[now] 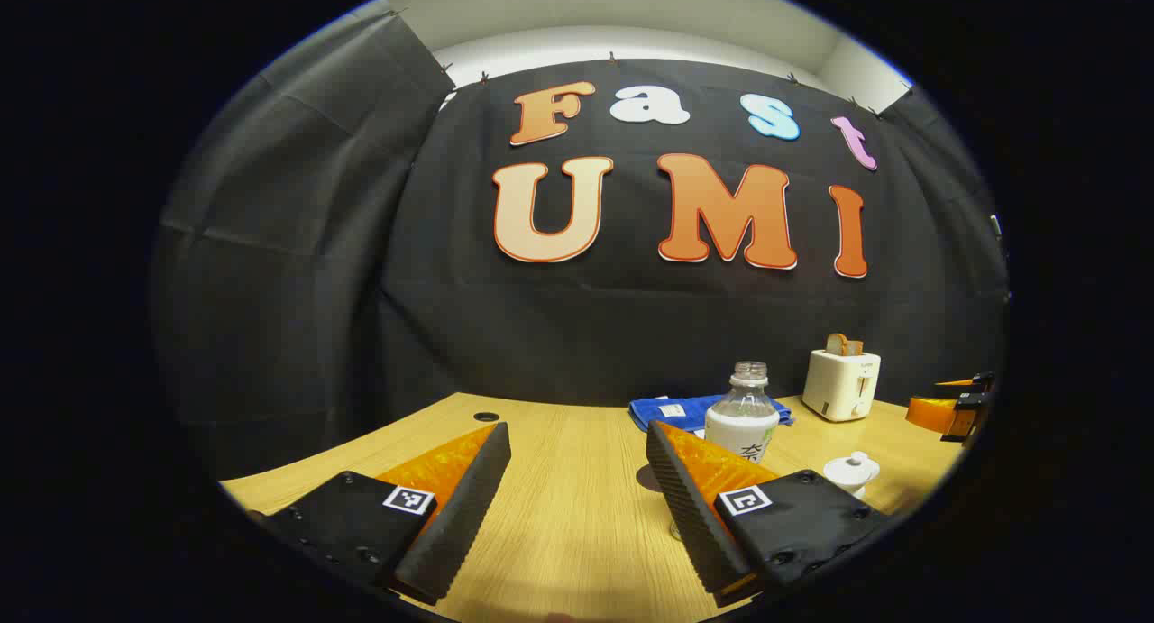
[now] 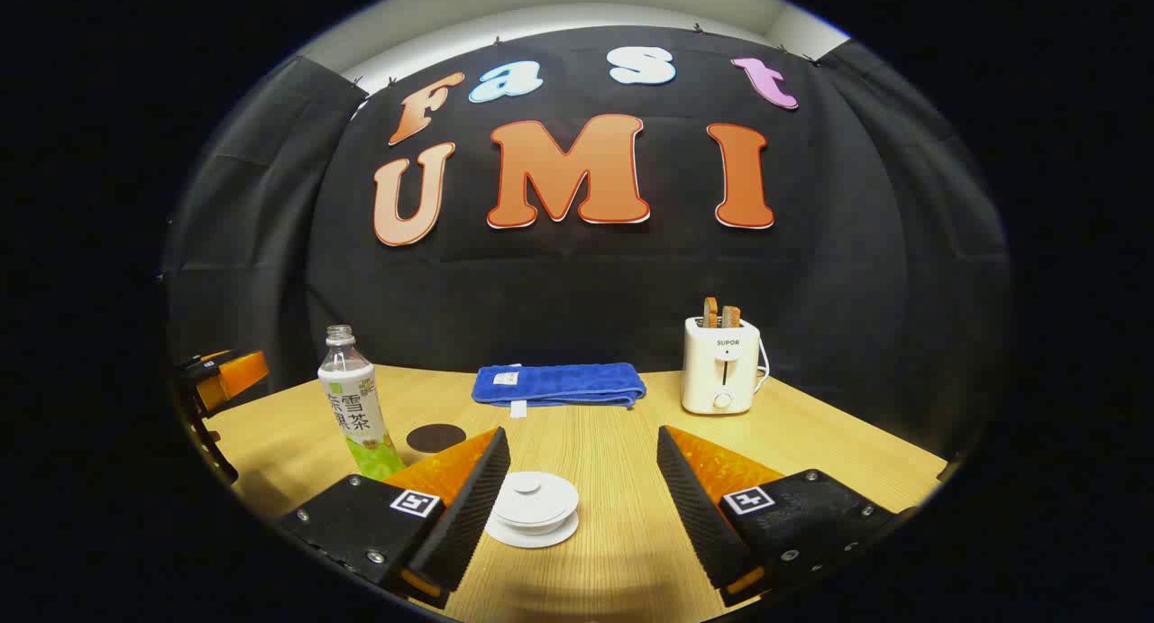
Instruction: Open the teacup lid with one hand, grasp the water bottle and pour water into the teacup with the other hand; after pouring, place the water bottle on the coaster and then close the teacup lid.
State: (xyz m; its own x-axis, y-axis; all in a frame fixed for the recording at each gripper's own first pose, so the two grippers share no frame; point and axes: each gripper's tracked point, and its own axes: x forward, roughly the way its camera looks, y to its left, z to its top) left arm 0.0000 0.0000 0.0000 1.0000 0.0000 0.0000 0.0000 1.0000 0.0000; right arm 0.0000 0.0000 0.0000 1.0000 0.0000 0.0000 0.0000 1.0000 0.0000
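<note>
Left gripper [image 1: 577, 479]: fingers spread wide, holding nothing, above the table [image 1: 559, 515]. Right gripper [image 2: 581, 479]: likewise wide apart and empty, the lidded teacup [image 2: 534, 506] on its saucer lying between the fingers, untouched. Bottle [image 2: 350, 398] stands upright, uncapped, left of the teacup, just beside the dark round coaster [image 2: 435, 437].

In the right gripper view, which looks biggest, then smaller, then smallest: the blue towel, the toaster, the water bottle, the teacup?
1. blue towel, widest.
2. water bottle and toaster: look alike; the bottle is nearer, so unsure.
3. teacup, smallest, though nearest the camera.
</note>
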